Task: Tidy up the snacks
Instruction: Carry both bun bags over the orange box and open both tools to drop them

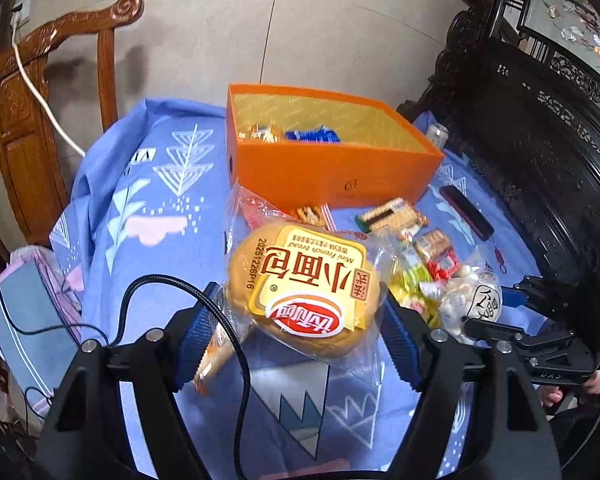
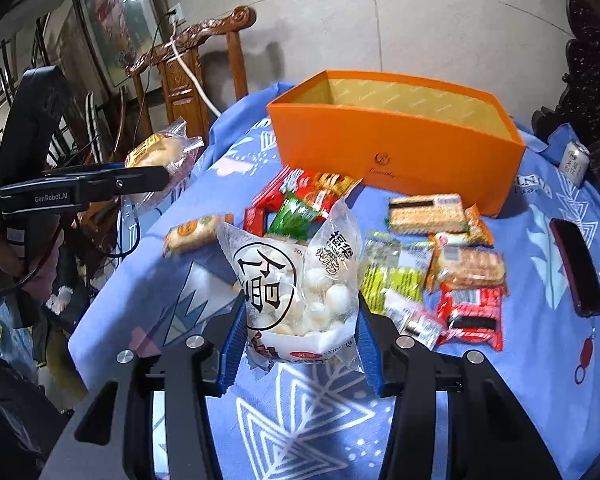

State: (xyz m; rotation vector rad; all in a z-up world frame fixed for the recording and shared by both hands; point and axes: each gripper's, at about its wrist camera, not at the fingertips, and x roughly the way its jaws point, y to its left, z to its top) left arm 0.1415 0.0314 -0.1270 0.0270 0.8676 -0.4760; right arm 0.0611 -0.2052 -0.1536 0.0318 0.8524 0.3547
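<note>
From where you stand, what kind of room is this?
Most likely a home living or dining room. A carved wooden chair and ornate dark carved furniture flank a table under a blue patterned cloth, and a framed picture hangs on the wall.

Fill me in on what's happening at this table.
A person is sorting snacks with a handheld gripper in each hand. The left gripper has its jaws closed on a packaged mini bread, lifted off the blue tablecloth. The right gripper has its jaws on a clear bag of white round snacks. The orange box behind already holds a couple of packets, while many more snack packets lie loose in front of it.
</note>
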